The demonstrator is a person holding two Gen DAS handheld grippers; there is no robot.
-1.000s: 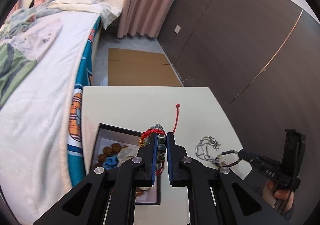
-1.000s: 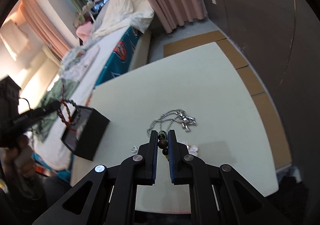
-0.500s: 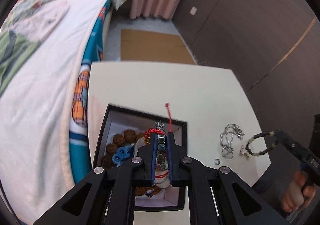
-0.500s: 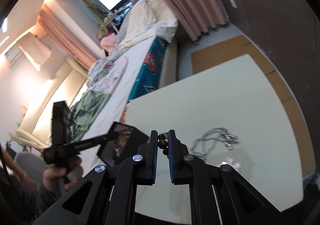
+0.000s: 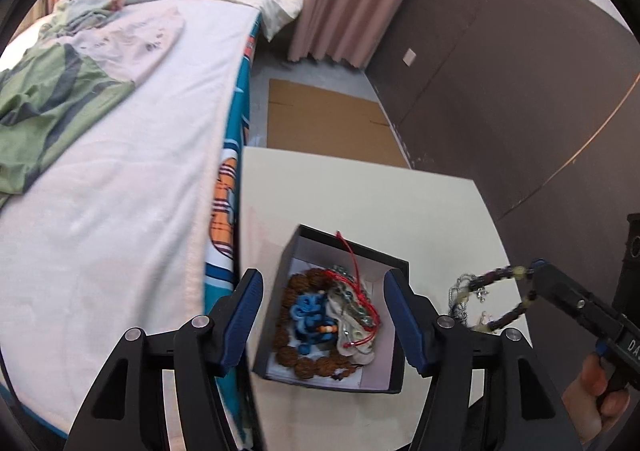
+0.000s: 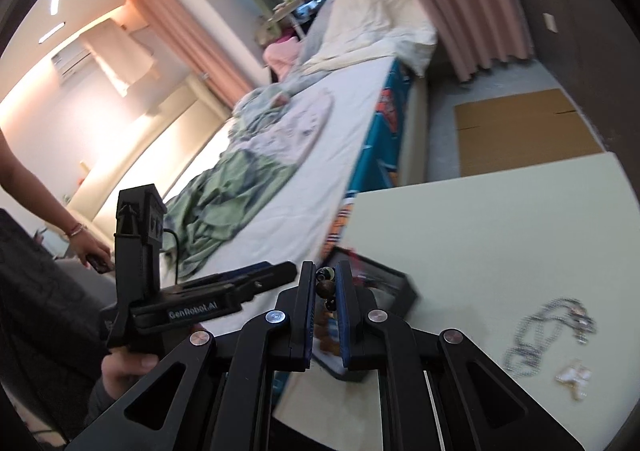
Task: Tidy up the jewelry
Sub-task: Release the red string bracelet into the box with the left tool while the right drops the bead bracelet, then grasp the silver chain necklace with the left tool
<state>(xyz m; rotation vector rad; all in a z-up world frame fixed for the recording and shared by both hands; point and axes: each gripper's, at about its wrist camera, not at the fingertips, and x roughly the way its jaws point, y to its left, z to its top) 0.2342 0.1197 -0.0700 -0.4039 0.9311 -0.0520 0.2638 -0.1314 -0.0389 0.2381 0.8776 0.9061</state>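
Your left tongs (image 5: 322,321) gape wide above the black box (image 5: 394,355) on the bench (image 5: 360,195), red-cord bracelet (image 5: 356,291) lying inside. Your right tongs (image 6: 323,315) pinch the beaded bracelet (image 5: 502,297); the silver chain (image 6: 548,325) rests farther right.

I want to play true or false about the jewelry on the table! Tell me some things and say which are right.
1. The left gripper is wide open above the black box. True.
2. The black box is empty. False: it holds a brown bead bracelet, a blue knotted piece and a red string bracelet.
3. The right gripper pinches a dark bead bracelet. True.
4. The silver chain is inside the box. False: it lies on the table, apart from the box.
5. The bed is on the right side of the table. False: it is on the left.
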